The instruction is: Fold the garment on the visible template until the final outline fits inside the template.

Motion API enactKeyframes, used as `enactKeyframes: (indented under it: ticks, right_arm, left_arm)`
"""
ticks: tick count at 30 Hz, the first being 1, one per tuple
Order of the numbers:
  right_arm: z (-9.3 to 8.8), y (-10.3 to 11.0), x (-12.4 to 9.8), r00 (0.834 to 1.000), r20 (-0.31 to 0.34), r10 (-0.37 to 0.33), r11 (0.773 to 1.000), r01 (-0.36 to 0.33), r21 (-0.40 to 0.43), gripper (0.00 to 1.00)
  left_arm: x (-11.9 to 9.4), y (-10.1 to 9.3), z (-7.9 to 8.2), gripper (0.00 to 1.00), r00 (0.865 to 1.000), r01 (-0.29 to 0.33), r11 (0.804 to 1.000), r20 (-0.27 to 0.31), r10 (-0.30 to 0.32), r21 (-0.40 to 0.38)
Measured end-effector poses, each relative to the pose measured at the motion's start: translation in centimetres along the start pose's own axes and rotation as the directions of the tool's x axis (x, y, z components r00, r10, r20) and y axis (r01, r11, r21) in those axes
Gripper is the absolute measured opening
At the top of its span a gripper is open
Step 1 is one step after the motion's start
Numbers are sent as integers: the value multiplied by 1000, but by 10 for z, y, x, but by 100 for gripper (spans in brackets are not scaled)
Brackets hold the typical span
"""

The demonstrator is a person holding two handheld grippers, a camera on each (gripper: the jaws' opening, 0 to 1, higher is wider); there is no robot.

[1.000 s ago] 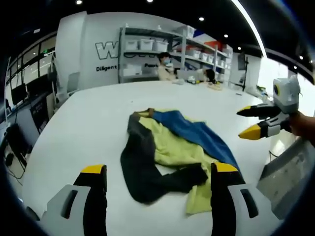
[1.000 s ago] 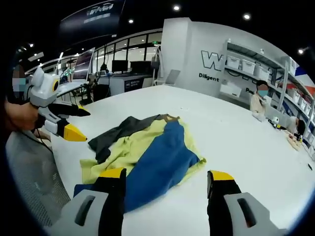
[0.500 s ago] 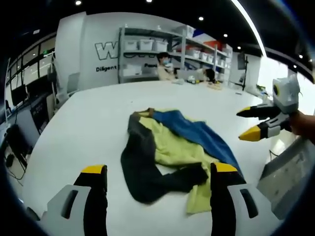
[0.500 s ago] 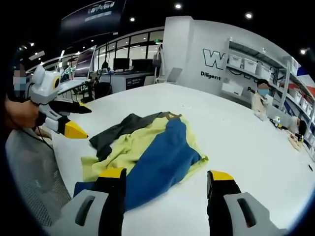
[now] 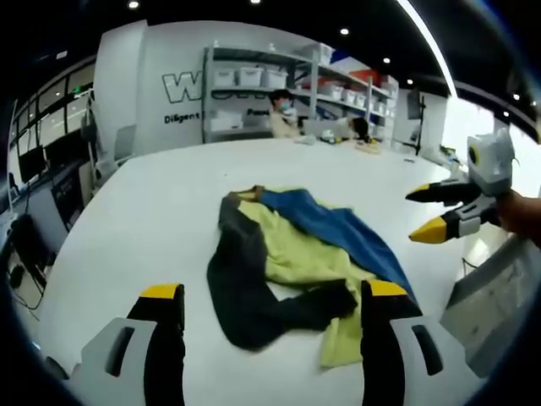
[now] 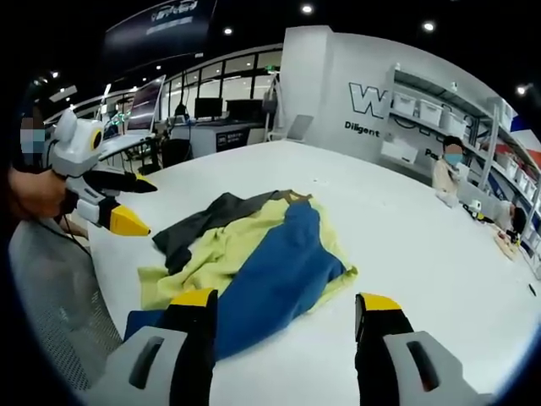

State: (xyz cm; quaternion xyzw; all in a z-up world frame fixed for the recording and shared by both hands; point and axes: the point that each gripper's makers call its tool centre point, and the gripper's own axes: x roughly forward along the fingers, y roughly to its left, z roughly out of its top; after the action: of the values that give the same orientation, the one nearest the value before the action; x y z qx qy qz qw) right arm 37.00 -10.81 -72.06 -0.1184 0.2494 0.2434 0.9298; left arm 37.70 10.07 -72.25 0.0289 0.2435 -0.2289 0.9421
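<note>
1. Left gripper [image 5: 269, 306]: jaws spread wide w/ yellow tips, nothing between them, held above the table edge nearest the garment's dark sleeve. It is also seen in the right gripper view [image 6: 127, 203], raised off the table beside the garment's dark side, held by a hand [image 6: 34, 193], jaws apart.
2. Right gripper [image 6: 287, 315]: jaws wide apart, nothing gripped, over the table just short of the garment's blue edge. It is also seen in the left gripper view [image 5: 433, 211], in the air beside the garment's blue side, jaws parted, empty.
3. Garment [image 5: 292, 258]: crumpled, unfolded, lying flat on the white table [image 5: 144, 220], roughly mid-table. Colours are yellow body, blue panel, dark grey/black sleeve. In the right gripper view [image 6: 254, 254] the blue panel lies on top of the yellow, w/ the dark part at the far-left side.
4. Grey mesh surface [image 6: 59, 304]: beside the table edge, next to the garment's near-left corner. Cannot tell what it is.
5. Shelving w/ white bins [image 5: 254, 97]: beyond the table's far side, behind the garment.
6. Seated person [image 5: 283, 118]: at the table's far edge, in front of the shelving.
7. White wall w/ lettering [image 6: 372, 110]: behind the shelving, text partly cut off.
</note>
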Motion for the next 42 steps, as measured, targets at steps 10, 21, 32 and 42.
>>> enactKeyframes:
  ticks: [10, 21, 32, 42]
  right_arm:
    - [2, 0, -1, 1000, 4, -5, 1000, 5, -9, 65]
    - [2, -2, -1, 1000, 5, -11, 1000, 11, -13, 64]
    - [1, -5, -2, 1000, -1, -26, 1000, 26, -8, 64]
    - [0, -6, -2, 1000, -4, -29, 999, 29, -13, 64]
  left_arm:
    - [-1, 0, 3, 80, 1000, -1, 1000, 12, 1, 0]
    - [-2, 0, 3, 79, 1000, 0, 1000, 11, 0, -1]
    - [-2, -2, 4, 79, 1000, 9, 1000, 13, -9, -3]
    - [-2, -2, 6, 78, 1000, 11, 1000, 19, -10, -6]
